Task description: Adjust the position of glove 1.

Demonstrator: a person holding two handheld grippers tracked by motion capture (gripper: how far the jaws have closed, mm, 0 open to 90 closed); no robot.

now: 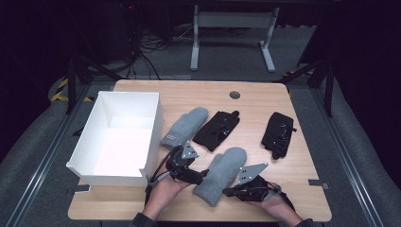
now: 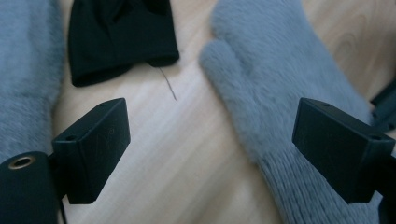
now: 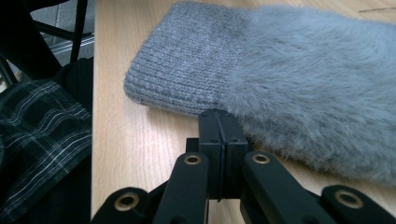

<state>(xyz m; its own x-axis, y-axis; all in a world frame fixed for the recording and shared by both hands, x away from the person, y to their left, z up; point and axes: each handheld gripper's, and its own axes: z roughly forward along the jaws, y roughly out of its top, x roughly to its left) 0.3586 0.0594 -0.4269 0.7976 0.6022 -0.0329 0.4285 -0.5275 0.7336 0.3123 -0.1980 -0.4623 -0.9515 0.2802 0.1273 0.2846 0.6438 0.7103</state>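
A grey fluffy mitten (image 1: 221,175) lies near the table's front edge, knitted cuff toward the person. My left gripper (image 1: 198,176) is at its left side and stands open. In the left gripper view, bare wood lies between the wide-apart jaws of my left gripper (image 2: 215,144), and the right jaw hovers over the mitten (image 2: 280,84) near its cuff. My right gripper (image 1: 230,191) is at the mitten's right side. In the right gripper view the pads of my right gripper (image 3: 219,137) are pressed together, their tip at the furry edge of the mitten (image 3: 299,79), with nothing seen between them.
A second grey mitten (image 1: 184,126) and a black glove (image 1: 216,130) lie mid-table; another black glove (image 1: 279,134) lies to the right. An open white box (image 1: 90,137) stands at the left. A plaid sleeve (image 3: 37,140) hangs by the table's front edge.
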